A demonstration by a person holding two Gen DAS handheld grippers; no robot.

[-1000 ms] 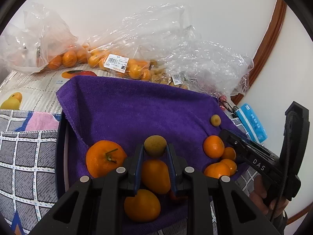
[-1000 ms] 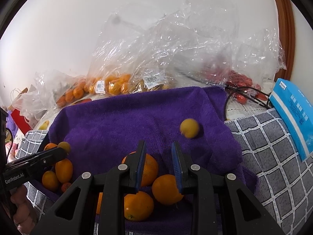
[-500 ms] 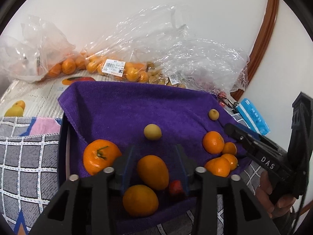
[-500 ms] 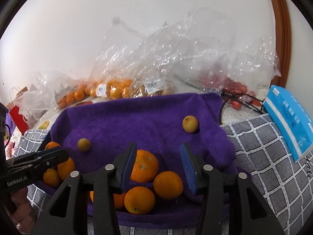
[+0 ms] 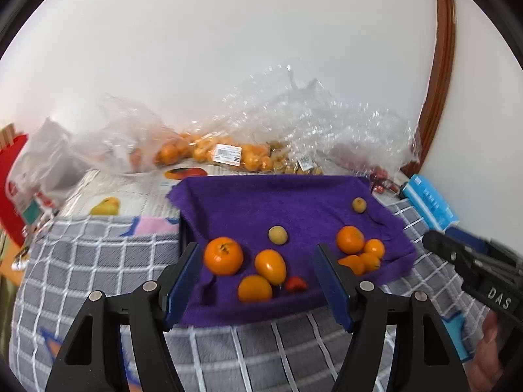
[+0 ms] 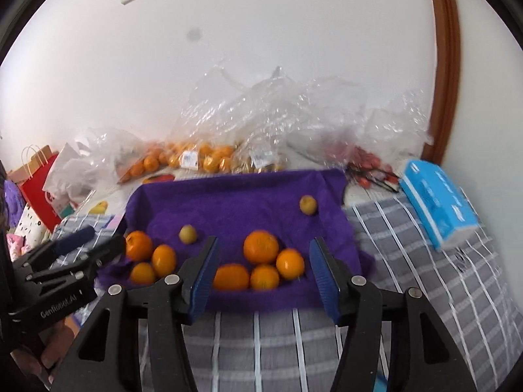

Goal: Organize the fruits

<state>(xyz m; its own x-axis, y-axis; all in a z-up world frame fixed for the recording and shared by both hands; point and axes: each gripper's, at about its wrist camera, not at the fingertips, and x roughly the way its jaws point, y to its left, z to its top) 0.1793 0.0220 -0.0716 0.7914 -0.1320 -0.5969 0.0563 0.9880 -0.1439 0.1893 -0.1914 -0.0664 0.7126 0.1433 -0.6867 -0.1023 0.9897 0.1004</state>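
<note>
The blue-padded fingers (image 5: 181,285) of the left gripper (image 5: 258,282) stand wide apart and hold nothing, poised at the near edge of the purple towel (image 5: 261,205). The right gripper (image 6: 264,269) is spread just as wide and is likewise empty.

In the left wrist view, going left to right: a red paper bag (image 5: 13,176) is cut off by the lens edge, its print too blurred to read. Behind the towel lie clear plastic bags of oranges (image 5: 202,153) bearing a white barcode sticker (image 5: 227,155), the text of which is illegible. On the towel rest a stemmed mandarin (image 5: 224,255), an oval orange fruit (image 5: 270,266), a round orange (image 5: 255,289), a pale yellow-green fruit (image 5: 278,235) and a small red piece (image 5: 295,283), possibly a tomato, though it is partly hidden. Further right sits a cluster of mandarins (image 5: 358,250), partly masked by the gripper's right finger, and a lone small yellow fruit (image 5: 359,204). At the far right, the other gripper's body reads "DAS".

In the right wrist view, the left gripper's body at the left shows "GenRobot.AI". Four oranges (image 6: 261,261) lie between the right gripper's fingers. A blue tissue pack (image 6: 438,202) lies on the grey checked cloth (image 6: 425,277), its lettering smeared by motion.
</note>
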